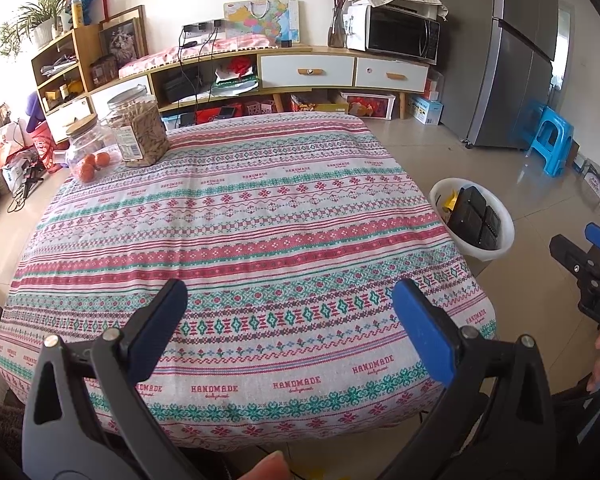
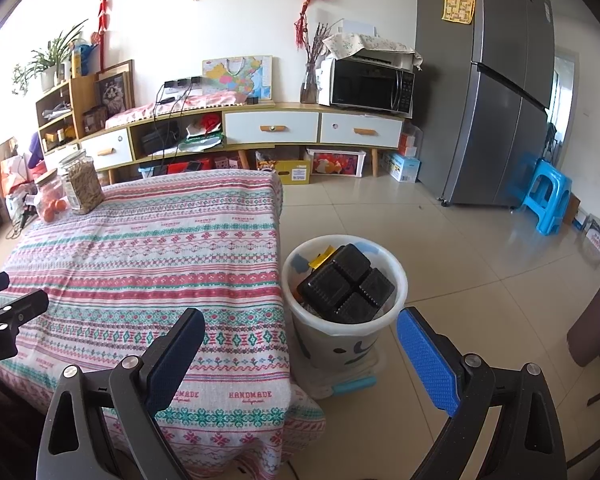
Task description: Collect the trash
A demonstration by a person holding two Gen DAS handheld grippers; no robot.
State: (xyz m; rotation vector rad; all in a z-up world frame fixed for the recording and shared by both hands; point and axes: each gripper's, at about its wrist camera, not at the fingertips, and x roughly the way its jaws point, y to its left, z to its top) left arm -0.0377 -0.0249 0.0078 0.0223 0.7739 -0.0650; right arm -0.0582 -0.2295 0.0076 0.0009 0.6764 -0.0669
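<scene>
Both grippers hang spread and empty — the left gripper (image 1: 290, 312) over the bare tablecloth (image 1: 236, 216), the right gripper (image 2: 300, 344) nearer the white bin (image 2: 374, 330) at lower centre, where a black tray (image 2: 346, 289) sits — seemingly the trash, binned.

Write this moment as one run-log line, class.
left gripper: open, empty, over table | right gripper: open, empty | black tray: in white bin | table: two jars only
</scene>
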